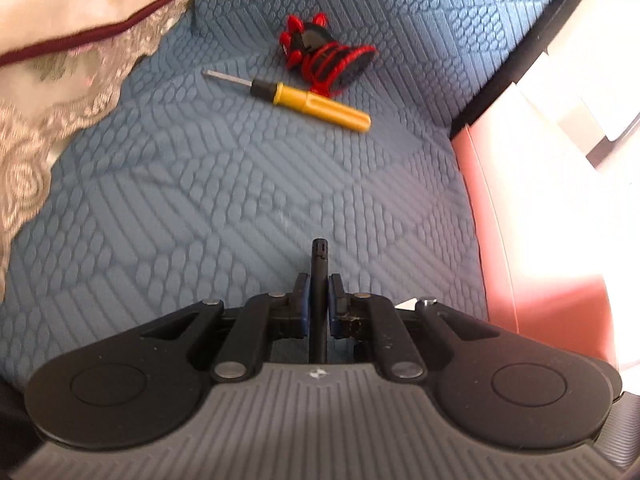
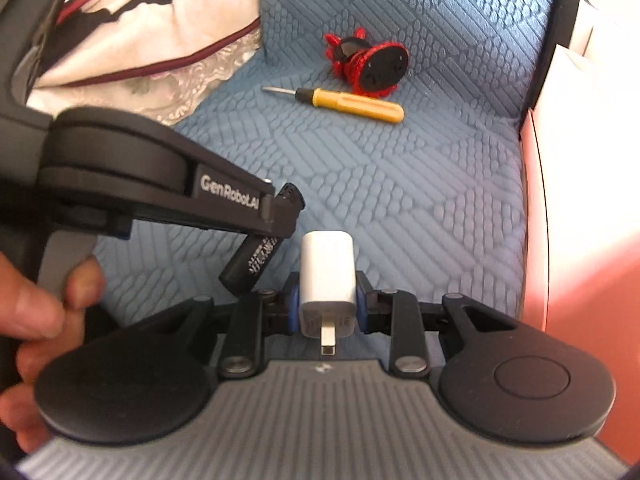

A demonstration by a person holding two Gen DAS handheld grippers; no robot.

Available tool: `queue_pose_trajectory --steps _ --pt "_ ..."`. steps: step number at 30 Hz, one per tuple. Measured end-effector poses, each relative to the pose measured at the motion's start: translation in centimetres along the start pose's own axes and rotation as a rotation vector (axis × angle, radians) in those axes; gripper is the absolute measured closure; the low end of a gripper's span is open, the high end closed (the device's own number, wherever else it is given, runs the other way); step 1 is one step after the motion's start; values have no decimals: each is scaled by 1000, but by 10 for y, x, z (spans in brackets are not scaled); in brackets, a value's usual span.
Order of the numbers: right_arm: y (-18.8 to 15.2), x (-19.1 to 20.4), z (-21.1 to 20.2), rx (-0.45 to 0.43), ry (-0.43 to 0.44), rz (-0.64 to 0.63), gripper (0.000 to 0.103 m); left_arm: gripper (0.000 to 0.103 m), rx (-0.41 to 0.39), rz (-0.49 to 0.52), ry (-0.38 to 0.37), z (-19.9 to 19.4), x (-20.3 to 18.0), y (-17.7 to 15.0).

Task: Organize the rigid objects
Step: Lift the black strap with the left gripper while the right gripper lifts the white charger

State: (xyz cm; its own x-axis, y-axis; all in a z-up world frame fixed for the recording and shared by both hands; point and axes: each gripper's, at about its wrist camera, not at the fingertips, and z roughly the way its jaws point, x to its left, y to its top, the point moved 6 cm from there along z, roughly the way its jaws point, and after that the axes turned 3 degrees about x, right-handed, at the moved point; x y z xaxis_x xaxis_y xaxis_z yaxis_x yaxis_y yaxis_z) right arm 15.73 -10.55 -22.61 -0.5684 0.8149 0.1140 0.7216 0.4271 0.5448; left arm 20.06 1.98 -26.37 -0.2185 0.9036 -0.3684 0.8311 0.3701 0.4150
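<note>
This is looking like a room in a home. A blue quilted cushion cover (image 1: 240,200) with a woven pattern is lying over a seat with a pink upholstered side (image 1: 532,240), as on a sofa. A cream cloth with lace edging and a dark red trim (image 1: 72,40) is resting on it. Strong daylight is coming in at the right.
</note>
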Motion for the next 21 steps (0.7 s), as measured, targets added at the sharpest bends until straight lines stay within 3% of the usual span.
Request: queue_pose_trajectory --steps 7,15,21 --pt "-12 0 2 19 -20 24 72 91 4 -1 -25 5 -3 -3" --pt "-11 0 8 -21 -35 33 73 91 -18 -9 -51 12 -7 3" --pt "-1 2 6 7 -53 25 73 92 2 -4 -47 14 -8 7"
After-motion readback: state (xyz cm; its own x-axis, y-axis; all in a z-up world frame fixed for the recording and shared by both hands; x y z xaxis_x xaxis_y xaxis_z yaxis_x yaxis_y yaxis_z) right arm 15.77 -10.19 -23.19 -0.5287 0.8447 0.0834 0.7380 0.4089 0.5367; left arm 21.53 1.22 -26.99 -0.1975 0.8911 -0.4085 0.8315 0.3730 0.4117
